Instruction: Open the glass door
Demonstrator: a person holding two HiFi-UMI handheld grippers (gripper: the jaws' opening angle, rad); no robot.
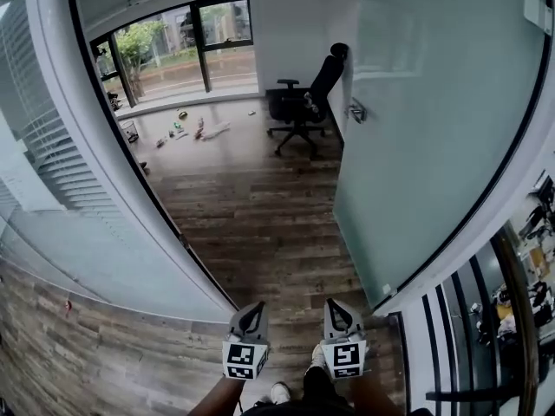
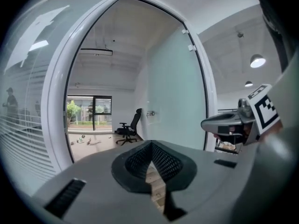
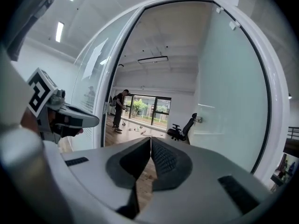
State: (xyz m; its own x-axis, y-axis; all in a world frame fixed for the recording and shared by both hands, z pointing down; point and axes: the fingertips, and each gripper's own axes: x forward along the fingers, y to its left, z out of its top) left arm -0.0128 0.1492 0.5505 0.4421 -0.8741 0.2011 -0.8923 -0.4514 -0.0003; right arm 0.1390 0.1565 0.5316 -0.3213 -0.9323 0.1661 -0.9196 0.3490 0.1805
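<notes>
Head view: we list one frosted pale-green glass door [image 1: 434, 128], standing open at two o'clock, its small metal handle [image 1: 356, 111] at one o'clock beside a black swivel office chair [image 1: 303, 102] at twelve, a brown wood-plank floor [image 1: 260, 224] running through the doorway, and the left gripper [image 1: 251, 319] and right gripper [image 1: 338, 315] side by side at six. Left gripper view: we record its jaws drawn together on nothing, with the door at one o'clock. Right gripper view: we record its jaws likewise closed and empty, with the door at two o'clock and a standing person [image 3: 119, 111] at eleven.
</notes>
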